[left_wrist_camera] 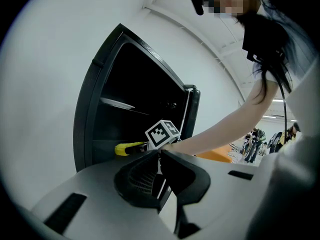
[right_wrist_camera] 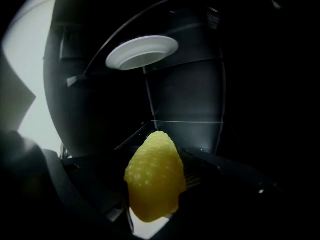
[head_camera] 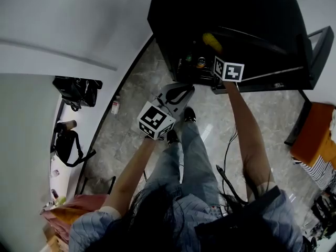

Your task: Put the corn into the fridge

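My right gripper [right_wrist_camera: 155, 194] is shut on a yellow corn cob [right_wrist_camera: 154, 181], its tip pointing into the dark fridge [right_wrist_camera: 200, 99]. In the head view the corn [head_camera: 212, 41] sticks out past the right gripper [head_camera: 220, 62] into the open black fridge [head_camera: 226, 14]. From the left gripper view the corn [left_wrist_camera: 128, 148] is at the fridge's lower opening. My left gripper [left_wrist_camera: 159, 176] hangs back with its jaws together and nothing between them; in the head view the left gripper [head_camera: 173, 100] is over the floor in front of the fridge.
A white plate [right_wrist_camera: 142, 52] sits on a glass shelf inside the fridge. The fridge door [head_camera: 315, 51] stands open at right. Bottles [head_camera: 195, 62] stand low in the fridge. A black bag [head_camera: 77, 91] lies on a counter at left; an orange seat [head_camera: 315, 135] at right.
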A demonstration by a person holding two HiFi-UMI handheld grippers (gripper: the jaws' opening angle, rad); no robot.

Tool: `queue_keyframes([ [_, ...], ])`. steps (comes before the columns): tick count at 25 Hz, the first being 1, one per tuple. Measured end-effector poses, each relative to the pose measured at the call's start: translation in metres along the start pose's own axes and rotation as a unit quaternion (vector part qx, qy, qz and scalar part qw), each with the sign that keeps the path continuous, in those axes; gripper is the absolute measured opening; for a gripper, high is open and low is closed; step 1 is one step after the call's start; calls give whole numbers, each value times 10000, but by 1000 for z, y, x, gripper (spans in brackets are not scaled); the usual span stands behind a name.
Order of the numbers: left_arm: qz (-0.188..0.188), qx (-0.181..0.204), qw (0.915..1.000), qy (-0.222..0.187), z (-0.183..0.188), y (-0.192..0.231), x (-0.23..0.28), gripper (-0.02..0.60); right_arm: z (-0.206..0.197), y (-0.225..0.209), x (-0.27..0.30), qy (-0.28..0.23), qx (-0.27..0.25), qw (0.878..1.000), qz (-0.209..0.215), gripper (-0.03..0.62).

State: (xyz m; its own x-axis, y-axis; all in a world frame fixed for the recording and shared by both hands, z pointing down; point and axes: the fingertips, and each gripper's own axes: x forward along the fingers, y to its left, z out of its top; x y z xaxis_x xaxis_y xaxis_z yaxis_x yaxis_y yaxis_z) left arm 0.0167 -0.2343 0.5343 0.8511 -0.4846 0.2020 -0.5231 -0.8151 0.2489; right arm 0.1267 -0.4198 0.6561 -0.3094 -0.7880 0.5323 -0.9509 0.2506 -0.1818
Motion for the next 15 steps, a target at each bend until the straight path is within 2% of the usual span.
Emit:
queue_keyframes([
  [3, 19, -19, 10000, 2, -1, 1, -1, 9, 0, -2, 2, -58, 278, 9996, 75, 245],
  [10, 94, -120, 9999, -22, -3, 9, -2, 9, 0, -3, 9, -187, 174, 9994, 216, 245],
  [12, 103, -136, 9999, -17, -4, 10, -3, 9, -8, -4, 12, 40, -74, 9997, 218, 245],
  [15, 127, -156, 9998, -21, -4, 13, -3, 9, -22, -5, 18, 466, -833, 9953, 145, 246],
])
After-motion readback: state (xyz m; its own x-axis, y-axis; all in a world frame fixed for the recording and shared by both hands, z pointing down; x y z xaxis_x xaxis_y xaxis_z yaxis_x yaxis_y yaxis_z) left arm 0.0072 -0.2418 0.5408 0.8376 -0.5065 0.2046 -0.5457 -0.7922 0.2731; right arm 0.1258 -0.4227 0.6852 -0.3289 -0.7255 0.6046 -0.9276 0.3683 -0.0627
